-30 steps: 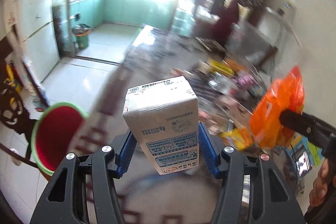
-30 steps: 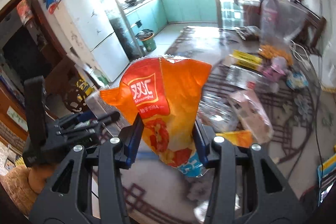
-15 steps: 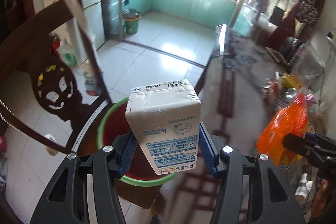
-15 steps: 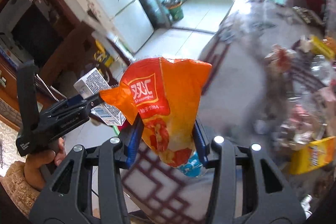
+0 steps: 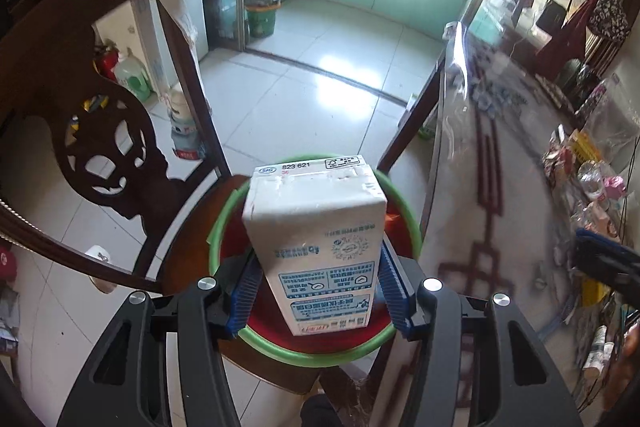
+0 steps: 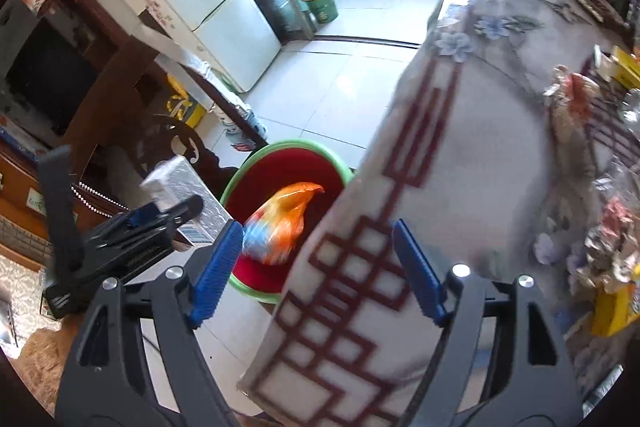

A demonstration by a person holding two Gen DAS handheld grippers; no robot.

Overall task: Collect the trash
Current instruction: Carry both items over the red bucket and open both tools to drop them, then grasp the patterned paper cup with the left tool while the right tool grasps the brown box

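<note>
Left tool (image 5: pixel 316 287): I see it clamped on the milk carton (image 5: pixel 320 247), held over the red bin (image 5: pixel 400 223).
Right tool (image 6: pixel 316 271): jaws opening, nothing between them.
Orange wrapper (image 6: pixel 284 223): blurred, inside the bin (image 6: pixel 280 147).
Desk (image 6: pixel 460 167): right of bin, more wrappers (image 6: pixel 572 99) on it.

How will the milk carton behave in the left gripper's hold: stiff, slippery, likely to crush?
The milk carton probably stays stiff: its faces look flat and its edges square between the left gripper pads. Its dented top hints that it could crush under a harder squeeze. The ribbed pads likely stop its smooth sides slipping above the red bin.
</note>
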